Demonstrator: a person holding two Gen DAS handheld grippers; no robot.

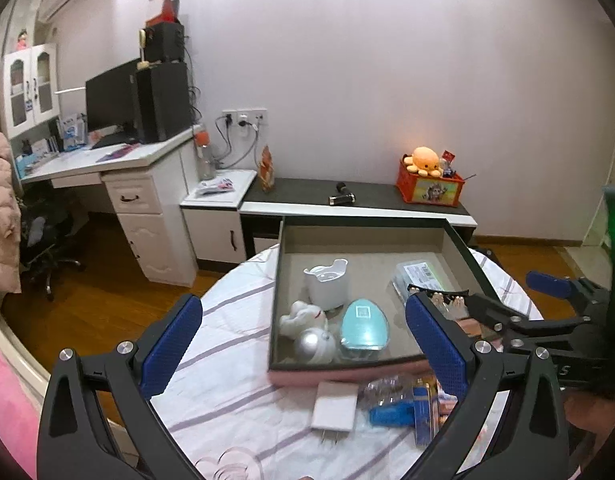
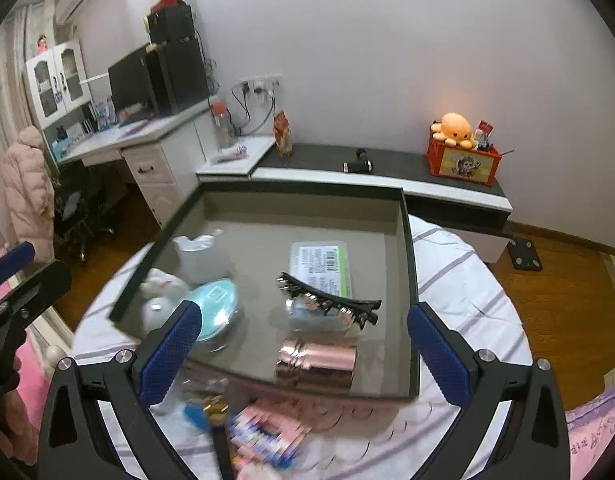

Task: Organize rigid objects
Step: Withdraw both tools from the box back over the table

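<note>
A dark-rimmed tray (image 1: 276, 280) lies on the striped cloth. It holds a white cup (image 1: 326, 284), a white plush (image 1: 303, 316), a silver ball (image 1: 313, 344), a teal egg-shaped case (image 1: 361, 326), a green-labelled clear box (image 2: 319, 264), a black hair clip (image 2: 327, 300) and a rose-gold cylinder (image 2: 317, 362). A white plug (image 1: 333, 406) and a blue item (image 1: 391, 414) lie in front of the tray. My left gripper (image 1: 303, 304) hovers open over the tray's near left corner, gripping nothing. My right gripper (image 2: 303, 312) hangs open above the tray's near edge, also empty.
A pink packet (image 2: 267, 428) and clear wrapping lie on the cloth before the tray. Behind stand a low dark-topped bench (image 1: 347, 196) with an orange crate (image 1: 429, 188), a white desk (image 1: 107, 160) with a monitor, and an office chair (image 1: 43, 248). Wooden floor surrounds the round surface.
</note>
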